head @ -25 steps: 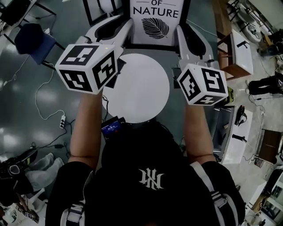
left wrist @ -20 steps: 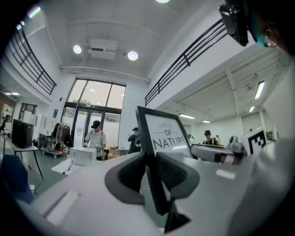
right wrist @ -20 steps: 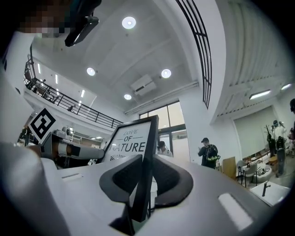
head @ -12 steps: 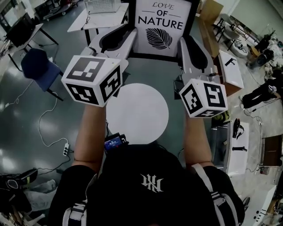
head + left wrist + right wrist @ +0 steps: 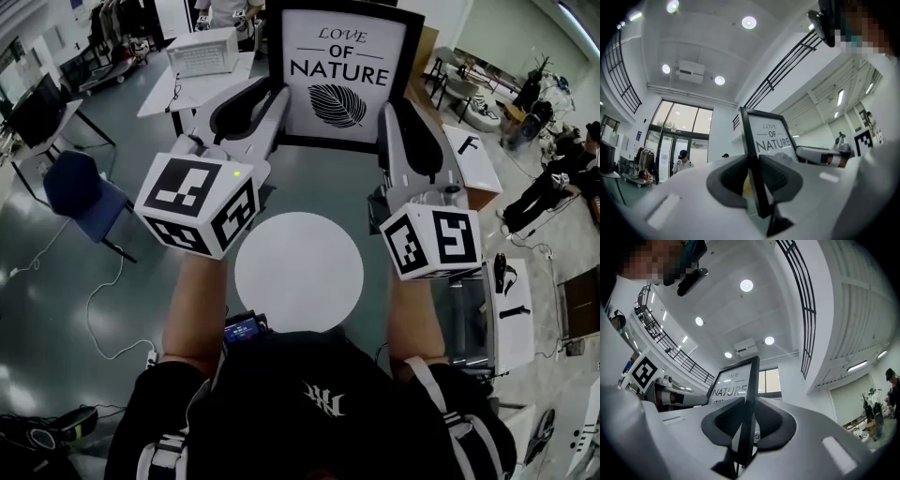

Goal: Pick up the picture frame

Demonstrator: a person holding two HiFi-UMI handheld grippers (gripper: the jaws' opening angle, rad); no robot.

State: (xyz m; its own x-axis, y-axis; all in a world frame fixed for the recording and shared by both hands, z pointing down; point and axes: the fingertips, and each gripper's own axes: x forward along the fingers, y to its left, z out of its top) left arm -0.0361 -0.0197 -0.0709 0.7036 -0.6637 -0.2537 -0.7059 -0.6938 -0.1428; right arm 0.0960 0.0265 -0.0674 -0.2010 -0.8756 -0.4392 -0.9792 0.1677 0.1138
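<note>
Pickup looks basically done, imo: the picture frame [image 5: 344,75] is up in the air, upright, print side facing the person, held out in front btw the two tools. As far as I can judge it's clear of the round white surface [image 5: 298,272], which sits lower and nearer the body. The left gripper [image 5: 255,105] has its jaws pinching the frame's left black edge; the left gripper view shows the dark pads closed on that thin border w/ no gap. The right gripper [image 5: 405,117] does the same on the right edge, pads pressed on the border from both sides. What's left, prob: just hold it steady & level, maybe carry it somewhere, tho the task asks nothing beyond lifting. Count: 1 frame, 2 grippers, 1 round surface, 1 blue chair [image 5: 80,192] off to the person's left.
</note>
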